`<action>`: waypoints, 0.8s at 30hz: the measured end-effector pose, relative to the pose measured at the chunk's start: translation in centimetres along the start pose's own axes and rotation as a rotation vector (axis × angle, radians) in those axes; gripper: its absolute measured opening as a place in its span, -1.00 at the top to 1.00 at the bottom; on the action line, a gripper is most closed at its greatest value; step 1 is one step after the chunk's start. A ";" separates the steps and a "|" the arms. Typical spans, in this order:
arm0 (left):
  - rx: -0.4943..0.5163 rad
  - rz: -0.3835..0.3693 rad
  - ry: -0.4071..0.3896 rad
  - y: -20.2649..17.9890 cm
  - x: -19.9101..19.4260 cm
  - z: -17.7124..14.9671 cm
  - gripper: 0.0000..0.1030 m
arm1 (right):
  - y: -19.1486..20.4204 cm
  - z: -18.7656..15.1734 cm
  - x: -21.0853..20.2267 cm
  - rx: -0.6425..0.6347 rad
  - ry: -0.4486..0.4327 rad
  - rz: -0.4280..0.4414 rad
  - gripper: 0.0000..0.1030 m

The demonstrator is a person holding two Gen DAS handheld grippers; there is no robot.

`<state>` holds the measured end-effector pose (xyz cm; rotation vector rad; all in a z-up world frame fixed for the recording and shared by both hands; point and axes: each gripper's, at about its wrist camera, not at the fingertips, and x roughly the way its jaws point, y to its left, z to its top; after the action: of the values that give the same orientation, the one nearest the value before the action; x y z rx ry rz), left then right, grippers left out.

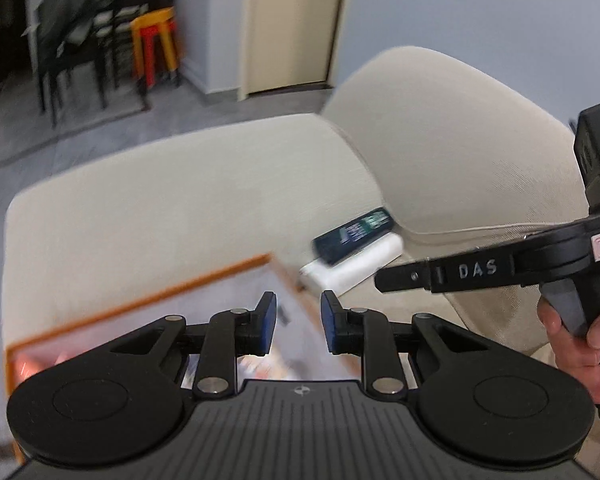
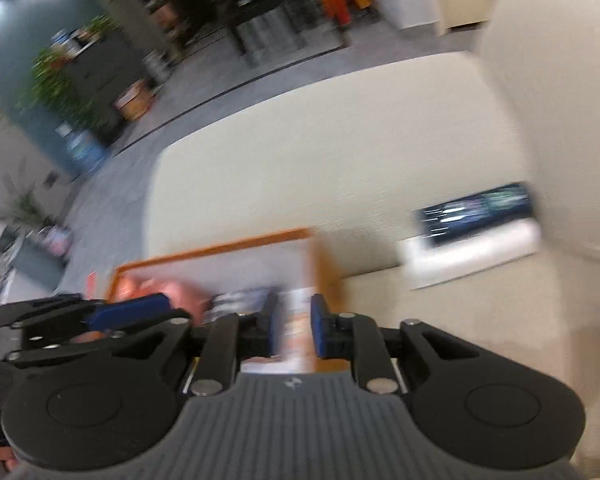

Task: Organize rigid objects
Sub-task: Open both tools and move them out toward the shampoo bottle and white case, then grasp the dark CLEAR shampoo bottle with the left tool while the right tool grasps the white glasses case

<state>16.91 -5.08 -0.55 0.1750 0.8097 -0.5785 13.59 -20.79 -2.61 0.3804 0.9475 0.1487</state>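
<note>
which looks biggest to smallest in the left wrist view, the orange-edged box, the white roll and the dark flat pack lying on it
1. orange-edged box, by far the largest, though it is nearest the camera and partly hidden by the gripper.
2. white roll.
3. dark flat pack.
The last two look close in size; blur and their overlap make that order unsure.
</note>
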 end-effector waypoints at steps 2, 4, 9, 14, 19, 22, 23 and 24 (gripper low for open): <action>0.048 0.011 0.014 -1.6 1.8 0.6 0.46 | -2.6 -0.4 0.1 0.043 -0.014 -0.044 0.58; 0.087 0.021 0.038 -2.9 3.8 1.3 0.46 | -5.2 -0.9 0.7 0.094 -0.026 -0.096 0.49; 0.181 0.034 0.104 -4.6 8.2 2.5 0.46 | -11.2 -2.0 3.1 0.246 -0.059 -0.167 0.40; 0.250 0.059 0.131 -5.1 12.6 3.7 0.45 | -15.2 -1.9 6.9 0.454 -0.037 -0.156 0.26; 0.339 -0.001 0.172 -5.1 17.0 5.4 0.21 | -16.4 -0.5 9.5 0.603 -0.039 -0.124 0.01; 0.402 -0.029 0.199 -4.7 19.3 6.0 0.21 | -17.0 0.1 10.7 0.624 -0.077 -0.107 -0.02; 0.418 -0.040 0.200 -4.6 19.8 6.1 0.18 | -17.3 0.1 11.0 0.626 -0.097 -0.099 -0.02; 0.437 -0.054 0.202 -4.5 20.3 6.1 0.14 | -17.6 -0.1 11.2 0.629 -0.120 -0.092 -0.02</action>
<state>29.38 -19.55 -10.74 0.6217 0.8757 -0.7935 19.29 -33.79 -17.87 0.9122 0.8769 -0.2629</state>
